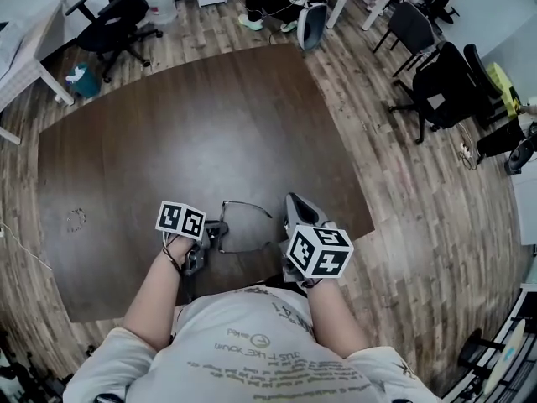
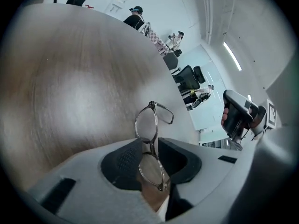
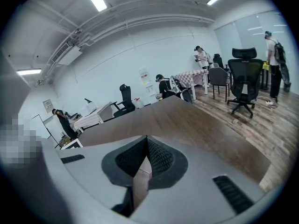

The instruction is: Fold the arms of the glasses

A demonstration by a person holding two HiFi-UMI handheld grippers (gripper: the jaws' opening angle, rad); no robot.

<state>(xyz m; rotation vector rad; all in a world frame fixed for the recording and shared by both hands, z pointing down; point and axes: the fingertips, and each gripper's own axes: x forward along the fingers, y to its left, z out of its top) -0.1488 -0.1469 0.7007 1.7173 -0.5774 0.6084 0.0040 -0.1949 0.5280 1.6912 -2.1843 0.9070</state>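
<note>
The left gripper [image 2: 149,147] has its jaws closed on the glasses [image 2: 145,125], pinching the frame near the bridge. One lens stands out beyond the pads and the other sits back between them. Held edge-on like this, the front is fixed and both hinges are left free, which looks like the point of the grip: one tool steadies while the other folds.

In the head view two thin arms run from the clamped front toward the right gripper [image 1: 291,201], so both arms appear to be unfolded and the folding has not started. The right gripper [image 3: 145,146] has its pads pressed together with nothing between them. It lies just beside the arm tips, probably so that its closed tip can push an arm inward.

All this sits over the table [image 1: 185,124], close to its near edge and just in front of the person. I cannot tell whether the glasses rest on the tabletop or hang just above it.

Toward the table's far side the top is bare wood. Inward and to the left there is plenty of room to swing an arm shut. The near edge is close behind both tools and the right-hand edge is near the right gripper, so a slip that way could send the glasses off the table.
</note>
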